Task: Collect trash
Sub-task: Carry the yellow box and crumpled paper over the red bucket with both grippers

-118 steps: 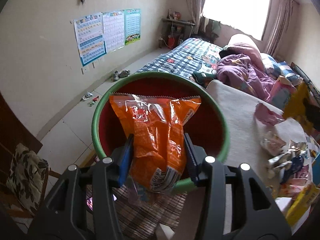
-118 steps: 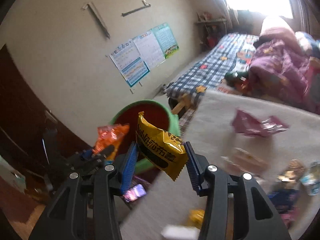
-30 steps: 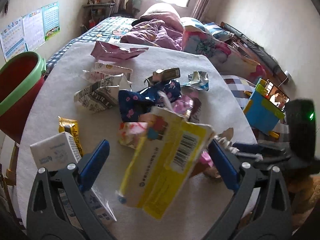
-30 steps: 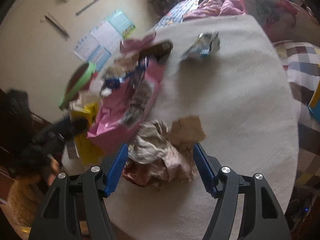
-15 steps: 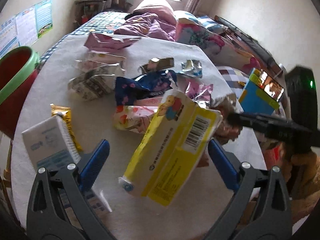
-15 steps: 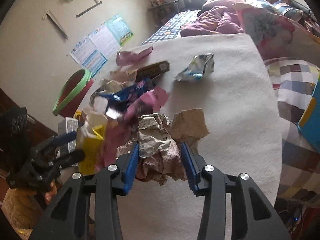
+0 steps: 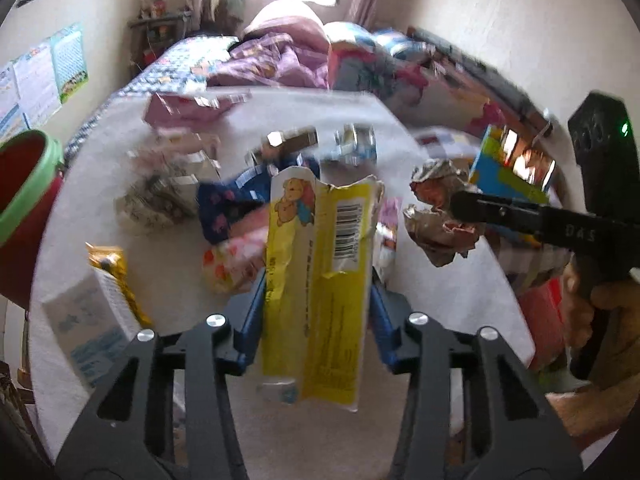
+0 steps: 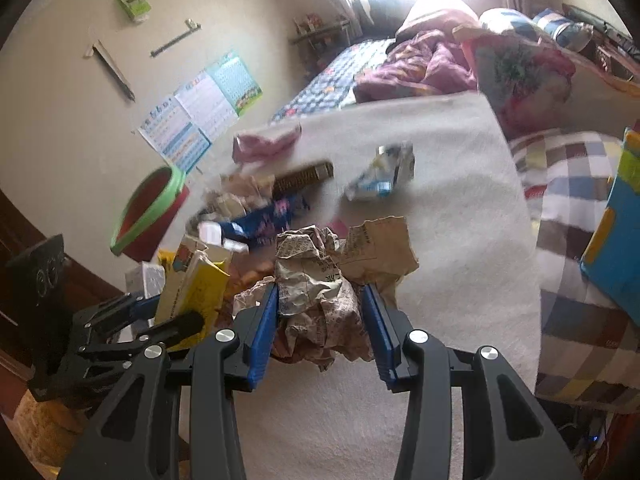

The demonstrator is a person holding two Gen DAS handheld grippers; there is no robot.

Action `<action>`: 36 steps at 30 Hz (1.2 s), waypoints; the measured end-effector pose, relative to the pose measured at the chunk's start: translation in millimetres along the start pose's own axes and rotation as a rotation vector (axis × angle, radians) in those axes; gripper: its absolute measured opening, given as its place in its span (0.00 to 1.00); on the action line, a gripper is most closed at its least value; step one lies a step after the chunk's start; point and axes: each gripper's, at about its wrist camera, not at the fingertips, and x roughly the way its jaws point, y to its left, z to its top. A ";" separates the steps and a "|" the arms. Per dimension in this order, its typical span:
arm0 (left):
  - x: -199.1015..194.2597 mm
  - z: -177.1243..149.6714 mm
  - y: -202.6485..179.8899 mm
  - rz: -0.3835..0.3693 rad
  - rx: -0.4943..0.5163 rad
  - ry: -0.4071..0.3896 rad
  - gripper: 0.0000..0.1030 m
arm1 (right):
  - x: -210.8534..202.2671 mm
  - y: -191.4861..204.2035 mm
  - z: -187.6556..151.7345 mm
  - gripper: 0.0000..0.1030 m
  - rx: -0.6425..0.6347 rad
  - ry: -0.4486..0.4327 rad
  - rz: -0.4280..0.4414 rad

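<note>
Off the desk's [image 8: 460, 240] left edge waits the red bin [image 8: 150, 212] with its green rim. The left gripper [image 7: 318, 292] has just closed on a yellow packet [image 7: 320, 280]; the right gripper [image 8: 320, 312] clamps a crumpled paper wad [image 8: 316, 280] — both held clear of the desk, neither binned yet. Plenty remains, I'd say — wrappers [image 8: 256, 212] crowd the far-left part.
</note>
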 end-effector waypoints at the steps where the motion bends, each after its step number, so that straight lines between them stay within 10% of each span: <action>1: -4.3 2.2 1.5 -0.001 -0.012 -0.018 0.42 | -3.9 3.3 3.9 0.40 -0.007 -0.019 0.001; 14: -72.4 24.9 55.2 0.148 -0.178 -0.214 0.36 | 5.0 59.8 31.3 0.40 -0.099 -0.076 0.031; 36: -110.3 18.3 191.7 0.226 -0.210 -0.218 0.36 | 93.6 191.9 49.7 0.40 -0.139 -0.023 0.056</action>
